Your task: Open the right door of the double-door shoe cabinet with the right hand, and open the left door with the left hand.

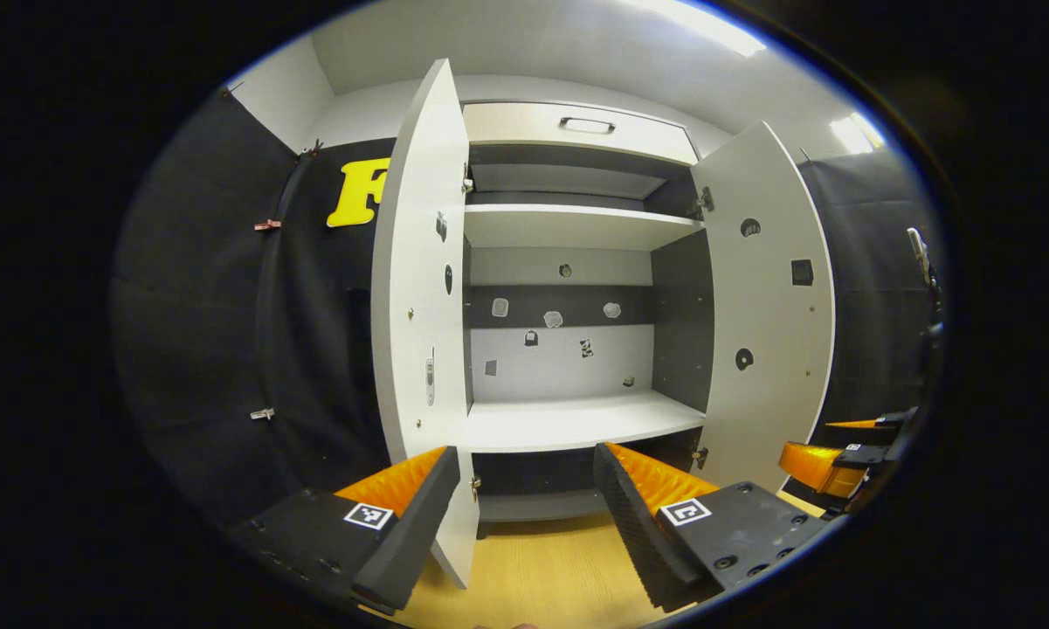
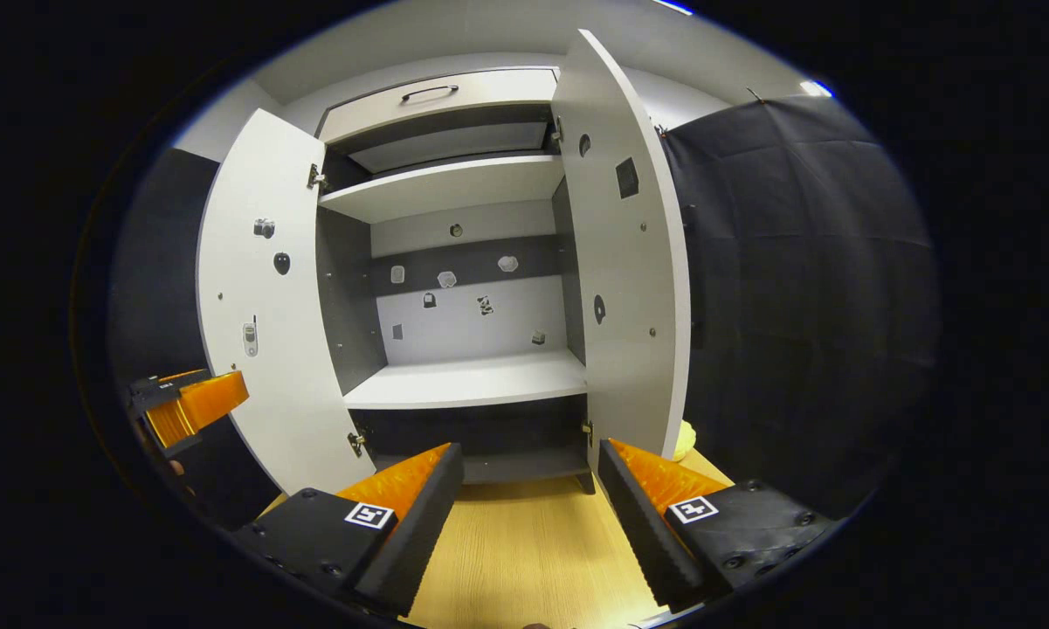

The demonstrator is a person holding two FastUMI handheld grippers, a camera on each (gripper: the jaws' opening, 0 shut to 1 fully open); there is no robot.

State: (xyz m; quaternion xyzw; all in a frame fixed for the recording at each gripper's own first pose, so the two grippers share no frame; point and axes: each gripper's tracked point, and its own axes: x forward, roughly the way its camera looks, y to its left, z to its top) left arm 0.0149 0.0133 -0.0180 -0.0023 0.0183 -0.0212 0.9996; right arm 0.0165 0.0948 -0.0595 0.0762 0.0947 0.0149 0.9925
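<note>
The white double-door shoe cabinet [image 1: 576, 419] [image 2: 472, 380] stands ahead with both doors swung wide. Its left door [image 1: 419, 288] [image 2: 266, 297] and right door [image 1: 764, 297] [image 2: 624, 262] show their inner faces. Bare shelves lie inside. My left gripper [image 1: 524, 502] is open, its fingers on either side of the left door's lower edge, not pressing it. My right gripper [image 2: 528, 498] is open too, in front of the cabinet's base with nothing between its fingers. In the left gripper view the right gripper [image 1: 825, 463] appears at the far right; in the right gripper view the left gripper [image 2: 188, 402] appears at the far left.
A drawer with a dark handle [image 1: 587, 125] [image 2: 430, 91] tops the cabinet. The cabinet rests on a light wooden surface [image 1: 541, 568] [image 2: 524, 550]. Black cloth walls [image 1: 218, 306] [image 2: 795, 288] close in both sides. A small yellow object [image 2: 683, 439] sits behind the right door.
</note>
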